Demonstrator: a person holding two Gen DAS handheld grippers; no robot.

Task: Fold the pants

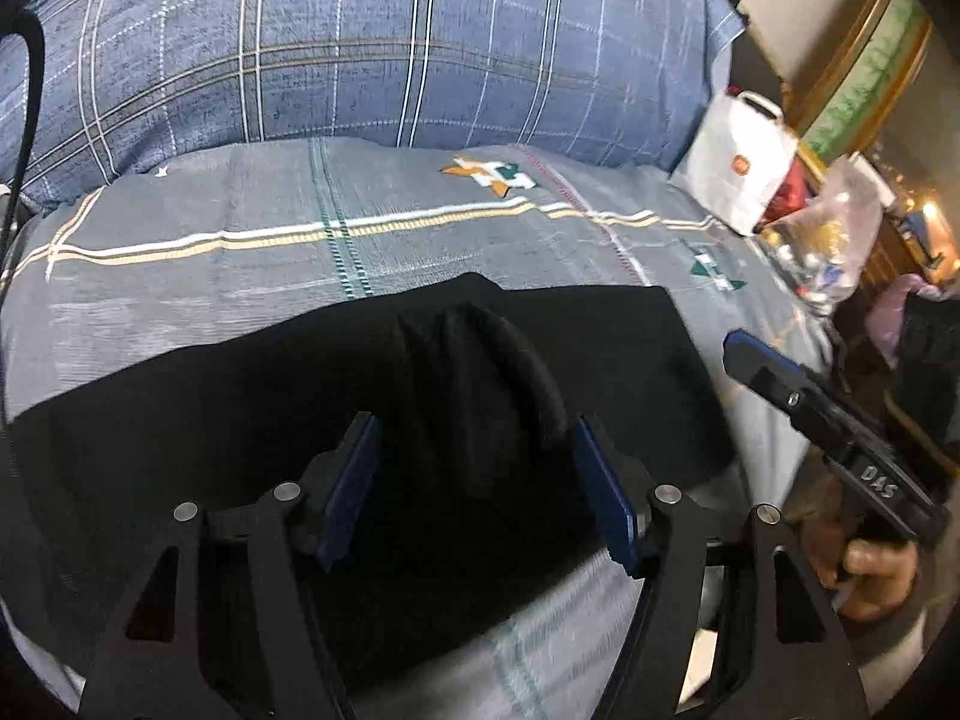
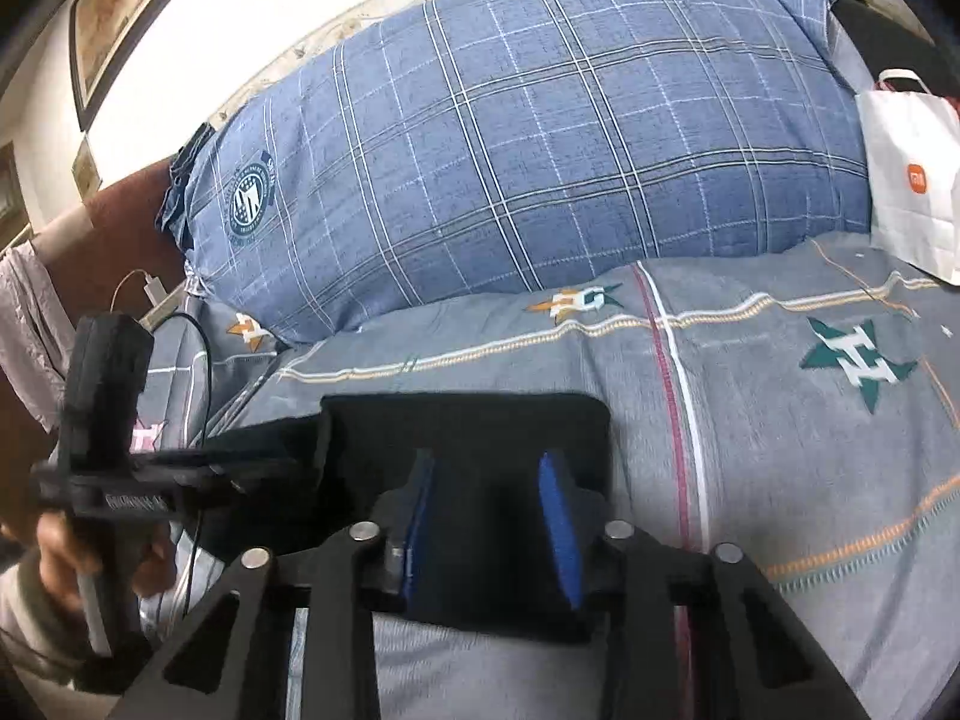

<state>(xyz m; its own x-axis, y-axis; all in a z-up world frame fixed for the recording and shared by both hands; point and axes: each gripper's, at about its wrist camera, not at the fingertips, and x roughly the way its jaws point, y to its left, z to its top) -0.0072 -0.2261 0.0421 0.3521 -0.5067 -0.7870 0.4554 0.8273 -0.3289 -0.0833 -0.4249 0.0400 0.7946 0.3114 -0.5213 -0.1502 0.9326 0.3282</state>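
Note:
The black pants (image 1: 252, 396) lie folded into a flat rectangle on the grey patterned bedsheet (image 1: 180, 276). My left gripper (image 1: 480, 486) hangs over them, blue pads wide apart. A raised hump of black cloth stands between the pads without being pinched. My right gripper (image 1: 744, 354) comes in from the right, just off the pants' right edge, held by a hand (image 1: 870, 570). In the right wrist view my right gripper (image 2: 489, 516) stands partly open above the pants (image 2: 468, 420), nothing clamped. The left gripper (image 2: 264, 462) reaches onto the pants' left part.
A big blue plaid pillow (image 2: 540, 150) fills the head of the bed behind the pants. A white paper bag (image 2: 912, 180) stands at the back right. A charger and black cable (image 2: 201, 372) lie at the left. Clutter in plastic bags (image 1: 840, 228) sits beside the bed.

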